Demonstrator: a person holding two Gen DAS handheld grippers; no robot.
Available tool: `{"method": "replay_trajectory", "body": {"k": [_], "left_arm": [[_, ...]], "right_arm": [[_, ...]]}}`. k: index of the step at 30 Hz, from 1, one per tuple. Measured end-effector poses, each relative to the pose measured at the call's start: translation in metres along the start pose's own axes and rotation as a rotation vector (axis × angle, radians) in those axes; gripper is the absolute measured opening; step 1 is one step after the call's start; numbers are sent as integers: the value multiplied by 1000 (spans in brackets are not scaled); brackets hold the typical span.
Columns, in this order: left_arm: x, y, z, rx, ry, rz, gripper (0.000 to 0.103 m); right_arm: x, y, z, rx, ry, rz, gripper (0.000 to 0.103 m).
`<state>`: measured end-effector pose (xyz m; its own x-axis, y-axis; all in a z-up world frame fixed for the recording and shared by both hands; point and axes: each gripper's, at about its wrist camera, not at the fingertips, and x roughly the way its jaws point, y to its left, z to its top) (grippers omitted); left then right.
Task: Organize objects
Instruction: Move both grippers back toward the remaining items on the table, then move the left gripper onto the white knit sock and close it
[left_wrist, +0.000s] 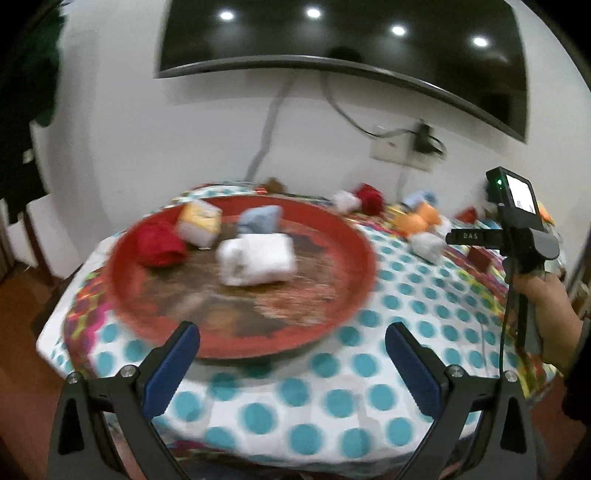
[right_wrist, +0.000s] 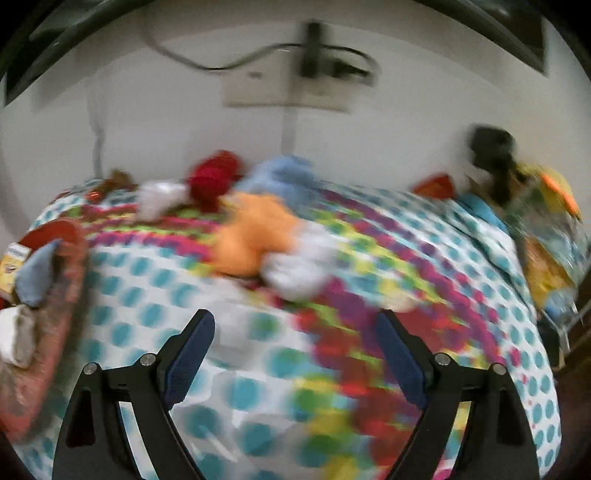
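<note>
Both your grippers are empty, jaws spread wide. The left gripper (left_wrist: 291, 343) hovers at the near rim of the red tray (left_wrist: 125, 295), which holds a white bundle (left_wrist: 255, 260), a red one (left_wrist: 159, 243), a blue one (left_wrist: 258, 218) and a small box (left_wrist: 199, 221). The right gripper (right_wrist: 295, 339) faces the loose pile on the dotted tablecloth (right_wrist: 155, 280): the orange bundle (right_wrist: 255, 236) lies ahead and slightly left of its jaws, touching a white bundle (right_wrist: 295, 269) dead ahead. Blur hides their long axes. Judgement: the right hand is nearer; the white one looks like the next pick, tray to your left.
</note>
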<state>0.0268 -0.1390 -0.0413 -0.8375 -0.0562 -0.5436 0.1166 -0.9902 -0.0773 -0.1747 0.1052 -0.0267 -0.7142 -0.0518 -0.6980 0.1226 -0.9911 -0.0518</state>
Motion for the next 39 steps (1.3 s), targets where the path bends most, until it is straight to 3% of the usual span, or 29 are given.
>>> {"method": "replay_trajectory", "body": {"k": [4,6,13,20,27,31,32,34,39], "left_arm": [[16,-43,19,76,-4,-116,103],[27,-62,31,89,3,-162,103],[80,-135,72,143,30,-237,103],[153,-184,87,233,102,-167,103],[211,-188,89,191,221,-71,103],[223,-191,93,180,224,-46,102],[227,-191,93,178,240,-45,100],[235,-194,93,176,270,-39,82],[244,-203,90,195,327,-72,59]], "right_arm": [[9,-58,-11,87,23,-39,87],[10,-81,-15,163,32,1,87],[10,-110,-23,282,29,44,87],[14,-125,-29,373,45,90,87],[14,-125,-29,374,41,103,87],[14,-123,-28,369,38,105,87],[13,-123,-28,369,37,104,87],[14,-123,-28,370,38,105,87],[14,-123,-28,369,40,106,87]]}}
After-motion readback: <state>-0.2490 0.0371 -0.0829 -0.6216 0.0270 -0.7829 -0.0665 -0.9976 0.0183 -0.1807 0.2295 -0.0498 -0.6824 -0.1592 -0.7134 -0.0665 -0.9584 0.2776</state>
